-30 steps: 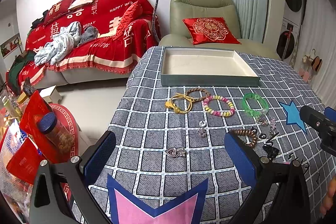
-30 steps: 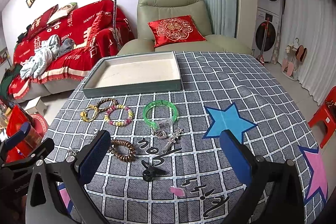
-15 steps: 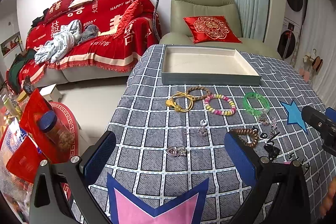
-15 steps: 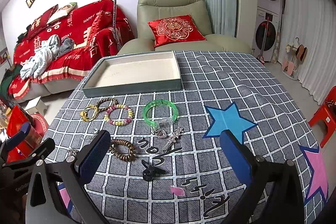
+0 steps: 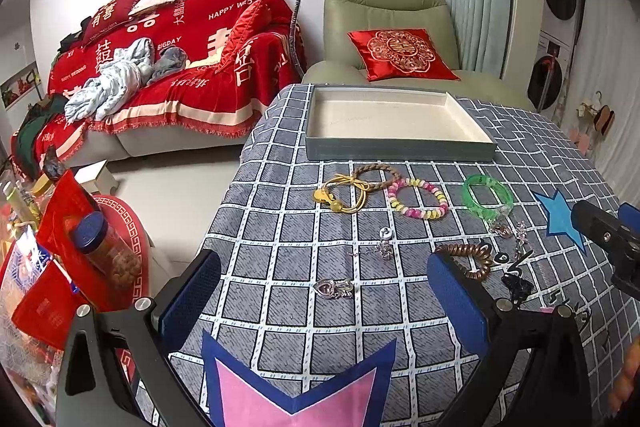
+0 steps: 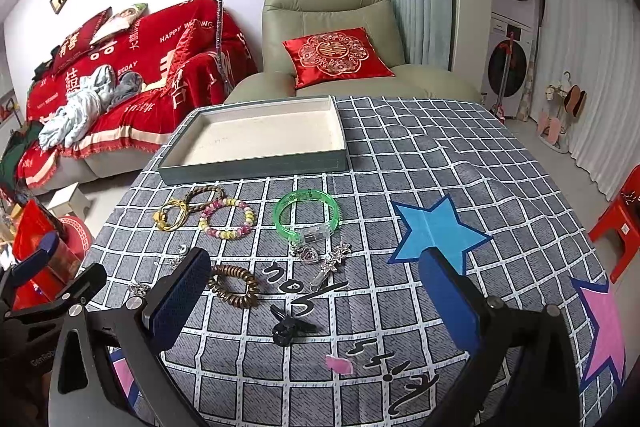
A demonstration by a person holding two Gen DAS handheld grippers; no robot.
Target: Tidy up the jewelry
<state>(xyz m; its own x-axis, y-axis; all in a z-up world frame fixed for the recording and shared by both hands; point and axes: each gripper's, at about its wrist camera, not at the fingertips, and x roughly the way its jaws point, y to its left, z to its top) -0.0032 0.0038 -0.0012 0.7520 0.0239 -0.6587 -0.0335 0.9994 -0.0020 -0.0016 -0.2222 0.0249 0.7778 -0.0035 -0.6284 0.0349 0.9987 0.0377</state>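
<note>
Hovering, left gripper (image 5: 324,301): fingers spread wide, nothing held, above heart pendant (image 5: 333,287).
Right gripper (image 6: 316,297): fingers wide apart, holding nothing, above the black clip (image 6: 291,326).
Tray (image 6: 256,163): at the table's far edge, no jewelry inside.
Bracelets: green bangle (image 6: 306,214), beaded bracelet (image 6: 227,218), just before the tray.
Open cloth (image 6: 480,163): right of the tray.

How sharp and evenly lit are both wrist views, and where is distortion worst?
Left wrist view: sharp, even light, green translucent bangle crisp, edges bowed, corners vignetted. Right wrist view: equally sharp, grey shallow tray rim curved, no glare.
</note>
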